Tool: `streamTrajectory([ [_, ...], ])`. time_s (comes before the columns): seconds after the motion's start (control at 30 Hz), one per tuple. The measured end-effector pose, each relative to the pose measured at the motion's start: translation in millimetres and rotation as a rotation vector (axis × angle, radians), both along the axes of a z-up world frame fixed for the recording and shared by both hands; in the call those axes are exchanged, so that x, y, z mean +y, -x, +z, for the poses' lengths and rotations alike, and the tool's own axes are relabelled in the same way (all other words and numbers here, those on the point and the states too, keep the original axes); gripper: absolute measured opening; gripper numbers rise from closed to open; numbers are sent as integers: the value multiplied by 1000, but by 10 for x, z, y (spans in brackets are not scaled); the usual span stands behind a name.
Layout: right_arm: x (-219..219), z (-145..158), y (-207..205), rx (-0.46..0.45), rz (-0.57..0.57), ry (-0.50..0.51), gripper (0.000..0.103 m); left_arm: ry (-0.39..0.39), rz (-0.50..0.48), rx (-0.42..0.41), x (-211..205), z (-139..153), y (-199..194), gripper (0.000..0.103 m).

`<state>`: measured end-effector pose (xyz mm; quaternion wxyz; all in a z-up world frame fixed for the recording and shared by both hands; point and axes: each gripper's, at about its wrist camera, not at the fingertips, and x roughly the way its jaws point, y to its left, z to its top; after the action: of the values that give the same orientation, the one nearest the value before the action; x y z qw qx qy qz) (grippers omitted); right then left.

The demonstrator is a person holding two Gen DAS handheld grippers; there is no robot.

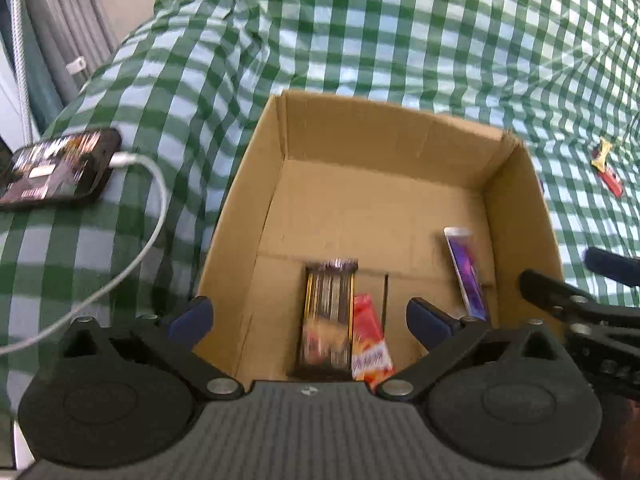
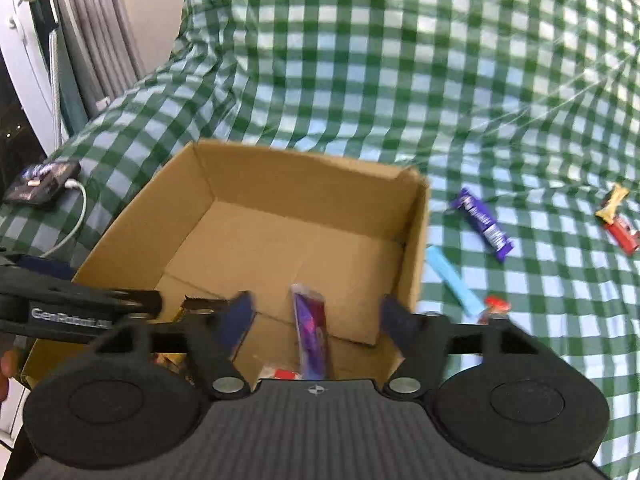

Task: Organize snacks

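An open cardboard box sits on a green checked cloth. Inside lie a dark gold-edged bar, a red-orange packet and a purple-white bar. My left gripper is open and empty above the box's near edge. My right gripper is open and empty over the purple-white bar. On the cloth right of the box lie a purple bar, a light blue bar, a small red packet, a gold-wrapped sweet and a red bar.
A phone with a white charging cable lies on the cloth left of the box. Grey curtains hang at the far left. The cloth rises in folds behind the box.
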<state>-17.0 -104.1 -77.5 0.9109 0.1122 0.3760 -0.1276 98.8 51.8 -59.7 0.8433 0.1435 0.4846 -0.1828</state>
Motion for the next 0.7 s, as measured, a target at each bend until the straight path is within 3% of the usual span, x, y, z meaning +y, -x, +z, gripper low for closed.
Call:
streamTrajectory([
  [0.27, 293, 94, 650, 53, 15, -83, 91, -35, -2, 5, 215, 142, 505, 103],
  [0.7, 835, 504, 1331, -43, 40, -36, 94, -13, -16, -98, 437, 614, 1290, 103],
])
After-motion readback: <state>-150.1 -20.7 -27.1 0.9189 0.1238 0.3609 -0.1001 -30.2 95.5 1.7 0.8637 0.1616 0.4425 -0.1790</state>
